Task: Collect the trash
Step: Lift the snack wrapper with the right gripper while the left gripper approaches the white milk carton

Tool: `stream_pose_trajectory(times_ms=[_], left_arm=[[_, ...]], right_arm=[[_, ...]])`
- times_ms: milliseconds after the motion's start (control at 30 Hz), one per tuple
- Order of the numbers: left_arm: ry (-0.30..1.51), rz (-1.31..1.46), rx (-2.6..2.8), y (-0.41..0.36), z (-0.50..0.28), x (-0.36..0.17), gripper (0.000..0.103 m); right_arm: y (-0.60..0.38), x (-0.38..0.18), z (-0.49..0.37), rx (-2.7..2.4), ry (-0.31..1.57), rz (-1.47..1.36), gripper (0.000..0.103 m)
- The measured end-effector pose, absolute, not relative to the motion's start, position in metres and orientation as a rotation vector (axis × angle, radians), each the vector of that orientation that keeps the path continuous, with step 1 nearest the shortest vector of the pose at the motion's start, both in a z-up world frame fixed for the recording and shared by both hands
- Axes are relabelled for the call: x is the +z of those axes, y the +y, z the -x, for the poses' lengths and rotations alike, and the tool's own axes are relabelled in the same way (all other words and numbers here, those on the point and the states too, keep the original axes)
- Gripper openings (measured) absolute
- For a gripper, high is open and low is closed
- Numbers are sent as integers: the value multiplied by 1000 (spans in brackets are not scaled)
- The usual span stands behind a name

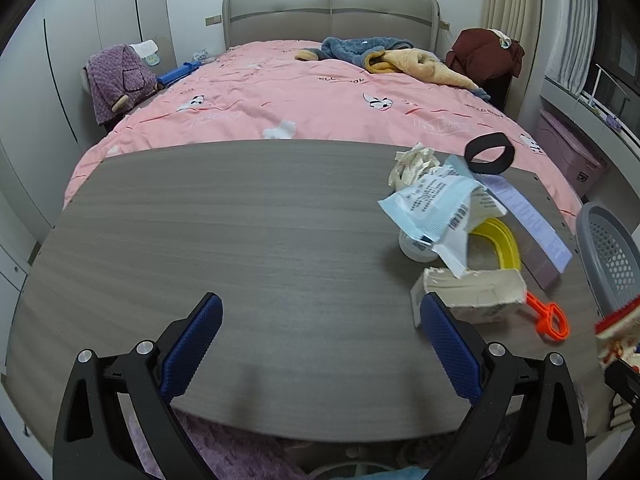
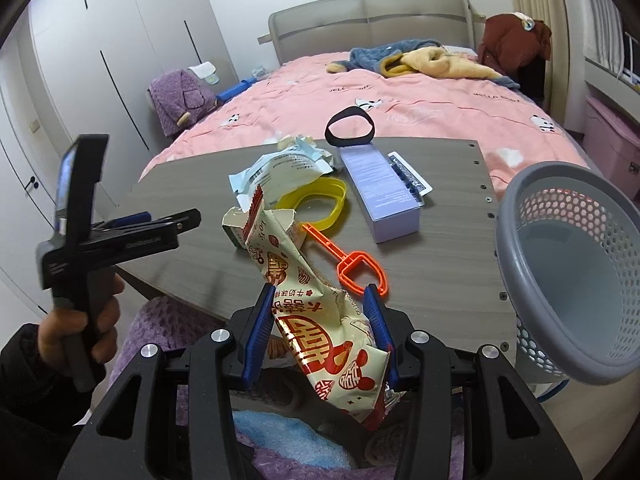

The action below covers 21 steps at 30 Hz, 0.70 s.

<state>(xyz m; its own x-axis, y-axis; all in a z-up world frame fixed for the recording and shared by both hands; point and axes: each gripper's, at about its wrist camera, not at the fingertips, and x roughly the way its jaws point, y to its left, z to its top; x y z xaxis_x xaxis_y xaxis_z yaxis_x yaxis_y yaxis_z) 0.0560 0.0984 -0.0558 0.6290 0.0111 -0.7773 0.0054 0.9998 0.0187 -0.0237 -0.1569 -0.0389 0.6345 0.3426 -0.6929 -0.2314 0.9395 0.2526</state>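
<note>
Table (image 1: 240, 240) | left gripper (image 1: 320, 344) gapes empty | right gripper (image 2: 320, 320) clamps snack wrapper (image 2: 320, 320), bottom hidden

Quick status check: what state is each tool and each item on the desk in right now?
Right tool: shut on the snack wrapper.
Left tool: open, empty.
Gray basket: tilted, looks empty.
Torn carton: ripped open, on the desk.
Blue-white packet: crumpled.
Purple box: closed, lying flat.

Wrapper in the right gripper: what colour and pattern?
Cream wrapper with red and gold printed characters; clearest in the right wrist view.
</note>
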Motion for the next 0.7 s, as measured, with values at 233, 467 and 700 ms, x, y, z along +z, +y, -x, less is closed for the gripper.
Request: stream_pose_trajectory(times_ms=[233, 467, 700], left_arm=[[906, -53, -33, 104, -93, -73, 95], [923, -113, -145, 100, -117, -84, 95], [909, -152, -193, 93, -119, -89, 95]], right_arm=[[-154, -40, 19, 334, 833, -144, 44], [-156, -41, 11, 317, 850, -154, 44], [-160, -43, 5, 293, 870, -158, 44]])
